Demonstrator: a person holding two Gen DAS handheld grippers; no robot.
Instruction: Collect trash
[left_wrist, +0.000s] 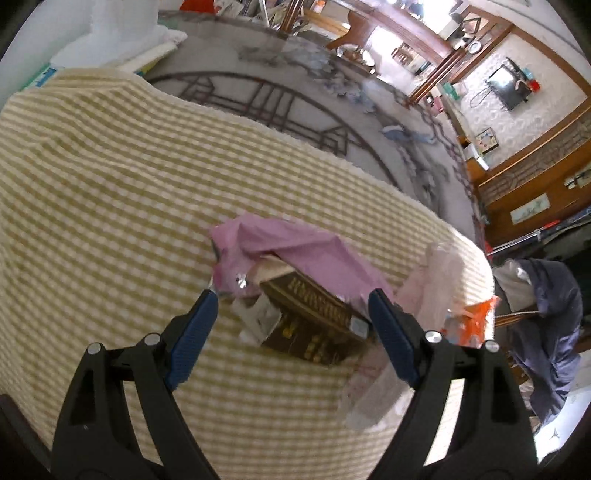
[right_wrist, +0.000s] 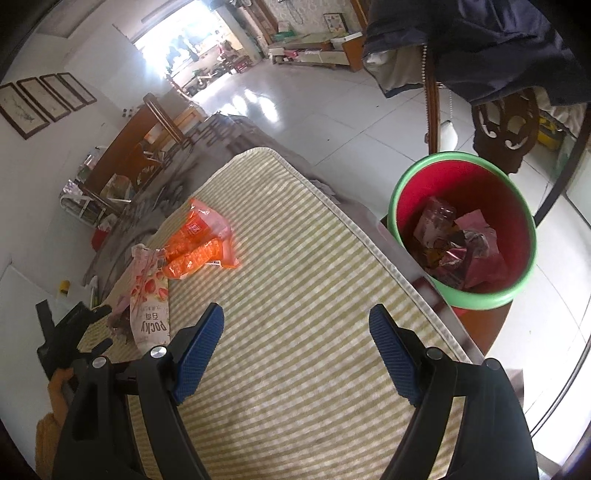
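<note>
In the left wrist view my left gripper (left_wrist: 293, 295) is open, its jaws on either side of a dark brown box with gold print (left_wrist: 314, 325) that lies under a pink wrapper (left_wrist: 295, 247) on the yellow checked cloth (left_wrist: 110, 184). A pale pink Pocky packet (left_wrist: 432, 280) and an orange wrapper (left_wrist: 476, 321) lie to its right. In the right wrist view my right gripper (right_wrist: 295, 321) is open and empty above the cloth (right_wrist: 295, 258). The orange wrapper (right_wrist: 199, 240) and Pocky packet (right_wrist: 149, 306) lie to its left. A red bin with a green rim (right_wrist: 465, 229), holding wrappers, stands off the table's right edge.
A wooden chair draped with a dark jacket (right_wrist: 480, 48) stands behind the bin. The left gripper's black body (right_wrist: 70, 332) shows at the left edge of the right wrist view. White tiled floor (right_wrist: 332, 110) lies beyond the table.
</note>
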